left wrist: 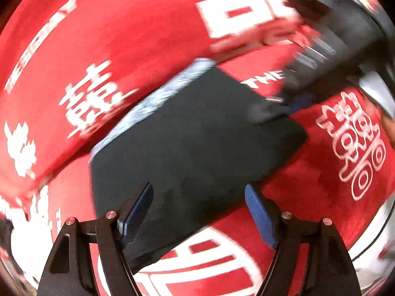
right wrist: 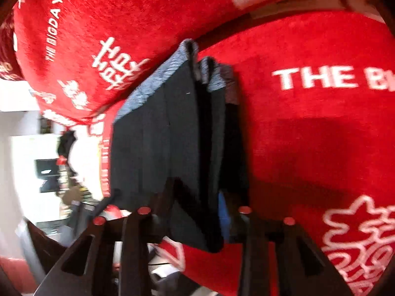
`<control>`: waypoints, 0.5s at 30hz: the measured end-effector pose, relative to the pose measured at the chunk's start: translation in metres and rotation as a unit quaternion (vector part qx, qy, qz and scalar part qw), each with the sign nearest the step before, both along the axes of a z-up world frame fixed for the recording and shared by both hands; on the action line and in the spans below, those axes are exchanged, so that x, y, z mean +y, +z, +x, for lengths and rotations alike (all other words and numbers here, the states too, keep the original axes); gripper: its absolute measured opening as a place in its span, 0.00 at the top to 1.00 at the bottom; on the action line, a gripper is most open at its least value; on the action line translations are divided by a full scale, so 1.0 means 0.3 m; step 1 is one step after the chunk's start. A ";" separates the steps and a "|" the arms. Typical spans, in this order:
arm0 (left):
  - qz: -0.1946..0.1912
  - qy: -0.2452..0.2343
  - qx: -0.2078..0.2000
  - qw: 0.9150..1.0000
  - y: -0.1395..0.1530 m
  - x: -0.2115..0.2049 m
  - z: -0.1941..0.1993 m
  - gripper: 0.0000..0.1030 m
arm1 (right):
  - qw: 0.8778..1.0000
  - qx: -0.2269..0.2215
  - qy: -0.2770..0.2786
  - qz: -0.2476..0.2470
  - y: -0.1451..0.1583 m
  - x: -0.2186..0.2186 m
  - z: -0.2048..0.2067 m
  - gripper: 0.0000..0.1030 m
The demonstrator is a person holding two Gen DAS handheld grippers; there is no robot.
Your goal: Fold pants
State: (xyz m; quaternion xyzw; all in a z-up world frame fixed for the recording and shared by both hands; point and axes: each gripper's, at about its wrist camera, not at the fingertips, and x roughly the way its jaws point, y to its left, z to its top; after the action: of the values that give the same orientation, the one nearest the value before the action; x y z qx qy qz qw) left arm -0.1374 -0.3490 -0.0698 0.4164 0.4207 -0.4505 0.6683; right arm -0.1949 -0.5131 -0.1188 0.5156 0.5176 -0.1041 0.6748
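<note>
The black pants (left wrist: 197, 138) lie folded into a rectangle on a red cloth, with their grey waistband (left wrist: 153, 98) along the far left edge. My left gripper (left wrist: 198, 213) hangs over the near edge, its blue pads (left wrist: 259, 217) wide apart and gripping nothing. My right gripper (left wrist: 284, 106) shows blurred at the far right corner of the pants. In the right wrist view the stacked layers of the pants (right wrist: 158, 143) run away from my right gripper (right wrist: 197, 212). A folded edge sits between its fingers, and the blue pad (right wrist: 224, 212) stands beside the cloth without clearly pressing it.
The red cloth (left wrist: 321, 185) with white lettering covers the whole surface. A second red printed layer (right wrist: 111, 12) rises behind the pants. Past the cloth's left edge lies a bright white room area with dark clutter (right wrist: 49, 172).
</note>
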 end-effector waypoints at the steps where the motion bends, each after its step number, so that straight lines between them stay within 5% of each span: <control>1: -0.001 0.016 0.000 1.000 0.014 0.014 0.036 0.25 | 1.000 0.010 0.000 -0.018 0.017 0.003 -0.011 0.62; 4: 0.005 0.066 -0.007 0.998 0.023 0.057 0.162 0.25 | 0.999 0.025 -0.004 -0.046 0.066 0.023 -0.036 0.64; 6: 0.023 0.108 0.000 0.994 -0.003 0.086 0.246 0.24 | 0.998 0.030 -0.007 -0.057 0.090 0.042 -0.049 0.76; 10: 0.059 0.180 0.035 0.981 -0.081 0.146 0.375 0.24 | 0.994 0.065 0.013 -0.088 0.077 0.082 -0.019 0.76; 15: 0.061 0.211 0.059 0.974 -0.109 0.178 0.405 0.16 | 0.987 0.110 0.029 -0.113 0.036 0.111 0.025 0.75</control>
State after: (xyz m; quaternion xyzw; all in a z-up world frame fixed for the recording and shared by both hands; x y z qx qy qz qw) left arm -0.0159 -0.2955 -0.1025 0.3313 0.5645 -0.2967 0.6954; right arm -0.1874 -0.4799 -0.1081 0.4062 0.5884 -0.1981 0.6705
